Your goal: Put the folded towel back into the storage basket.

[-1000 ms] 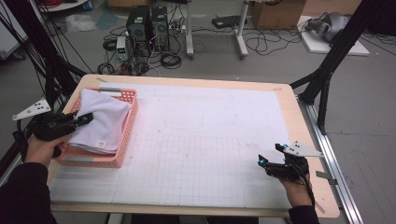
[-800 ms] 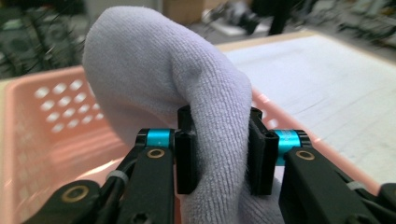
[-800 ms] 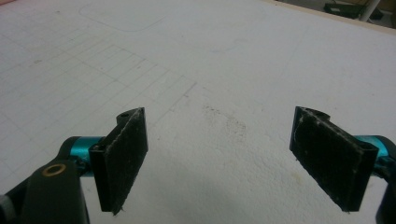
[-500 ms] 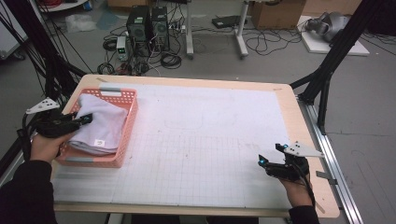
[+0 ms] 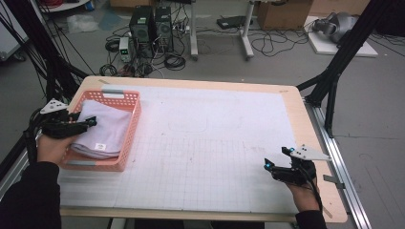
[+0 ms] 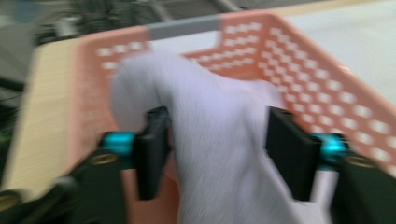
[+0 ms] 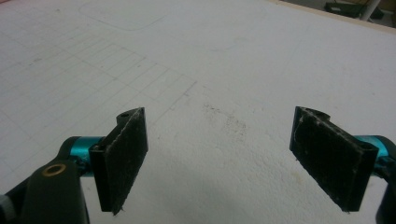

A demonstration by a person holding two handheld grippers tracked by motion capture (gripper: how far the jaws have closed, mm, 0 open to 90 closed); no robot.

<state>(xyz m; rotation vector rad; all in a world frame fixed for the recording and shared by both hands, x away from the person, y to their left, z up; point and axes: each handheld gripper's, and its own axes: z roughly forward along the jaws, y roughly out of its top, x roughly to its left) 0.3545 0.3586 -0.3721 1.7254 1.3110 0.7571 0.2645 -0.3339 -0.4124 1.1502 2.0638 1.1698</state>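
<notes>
A folded pale lavender towel (image 5: 109,130) with a small label lies in the pink plastic basket (image 5: 135,118) at the table's left. My left gripper (image 5: 89,124) reaches over the basket's left rim onto the towel. In the left gripper view, a raised fold of the towel (image 6: 215,112) stands between the jaws of this gripper (image 6: 217,140). The jaws have just been opening and no longer pinch it. The basket's far wall (image 6: 299,70) shows behind. My right gripper (image 5: 276,158) rests near the table's front right, open and empty (image 7: 219,154) over the white gridded mat.
The white gridded mat (image 5: 215,124) covers the wooden table. Black frame legs (image 5: 334,71) stand at both sides. Computer towers (image 5: 153,24) and cables lie on the floor beyond the far edge.
The towel has sunk from a raised heap to lie flat in the basket. My left gripper has drawn slightly back towards the basket's left rim and its jaws have spread. The right hand is unmoved.
</notes>
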